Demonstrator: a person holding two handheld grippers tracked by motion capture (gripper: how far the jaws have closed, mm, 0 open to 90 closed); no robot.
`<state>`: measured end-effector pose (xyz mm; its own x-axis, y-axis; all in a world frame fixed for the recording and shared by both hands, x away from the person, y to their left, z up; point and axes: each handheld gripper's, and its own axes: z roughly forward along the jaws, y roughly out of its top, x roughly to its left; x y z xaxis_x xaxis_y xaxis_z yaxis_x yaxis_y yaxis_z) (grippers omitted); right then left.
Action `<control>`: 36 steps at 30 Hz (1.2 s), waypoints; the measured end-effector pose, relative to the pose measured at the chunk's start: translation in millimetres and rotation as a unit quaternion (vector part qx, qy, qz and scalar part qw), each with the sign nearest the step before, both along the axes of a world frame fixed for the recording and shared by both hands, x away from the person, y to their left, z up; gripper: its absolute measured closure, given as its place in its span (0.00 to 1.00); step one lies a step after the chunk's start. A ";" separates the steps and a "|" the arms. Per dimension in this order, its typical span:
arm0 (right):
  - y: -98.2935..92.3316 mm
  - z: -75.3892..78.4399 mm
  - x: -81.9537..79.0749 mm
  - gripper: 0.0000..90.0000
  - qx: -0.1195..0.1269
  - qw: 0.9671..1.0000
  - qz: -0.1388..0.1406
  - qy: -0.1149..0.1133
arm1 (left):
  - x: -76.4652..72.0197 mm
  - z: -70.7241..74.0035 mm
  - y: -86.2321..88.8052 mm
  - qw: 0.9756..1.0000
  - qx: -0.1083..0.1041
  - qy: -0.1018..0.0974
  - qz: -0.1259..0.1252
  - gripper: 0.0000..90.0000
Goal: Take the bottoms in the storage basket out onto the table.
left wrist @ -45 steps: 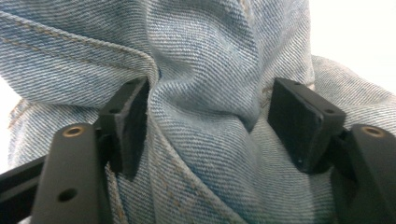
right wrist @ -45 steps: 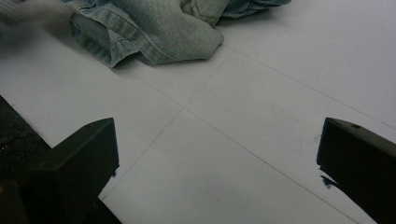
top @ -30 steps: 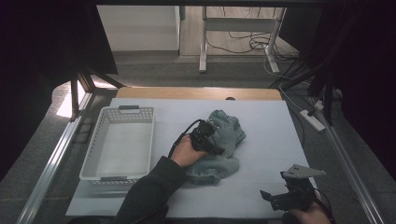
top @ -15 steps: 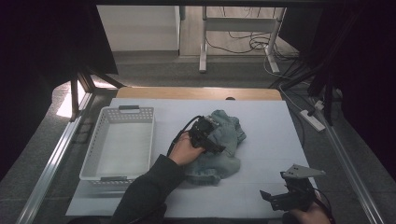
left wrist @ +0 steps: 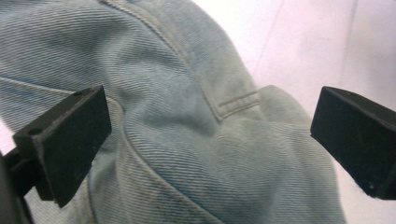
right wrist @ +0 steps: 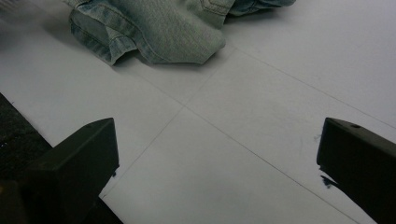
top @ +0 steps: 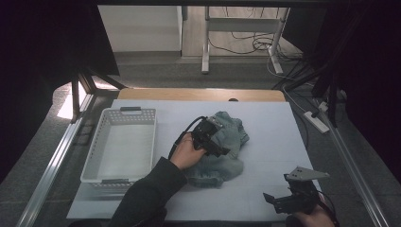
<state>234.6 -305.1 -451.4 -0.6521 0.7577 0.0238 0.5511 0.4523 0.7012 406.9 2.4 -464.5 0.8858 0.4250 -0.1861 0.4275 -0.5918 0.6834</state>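
While the left tool (top: 213, 137) hovers over the crumpled denim garment (top: 222, 158) in the middle of the table (top: 269, 127), its jaws have just been opening and now stand wide, the cloth under them but unpinched. Nothing sits between the spread jaws of the right tool (top: 283, 201), at the near right edge. If the left closes on a single fold, the heavy denim could slip free or drag, falling short of the white basket (top: 122, 144) to the left.
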 end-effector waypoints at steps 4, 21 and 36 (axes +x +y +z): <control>0.1 0.0 0.0 0.00 0.000 1.000 0.000 0.000 | -1.2 2.8 2.7 1.000 -0.018 0.004 -0.008 0.01; 0.7 -0.1 0.0 0.00 -0.003 1.000 0.000 0.001 | -10.9 17.0 11.5 0.999 -0.036 -0.011 -0.020 0.00; 0.9 -0.1 0.0 0.00 -0.003 1.000 0.000 0.001 | -17.6 25.8 17.7 0.999 -0.034 -0.030 -0.017 0.00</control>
<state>234.6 -304.2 -451.5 -0.6518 0.7581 0.0202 0.5524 0.4563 0.6976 389.3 20.1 -438.7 0.9102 0.3819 -0.1600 0.3647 -0.5564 0.7466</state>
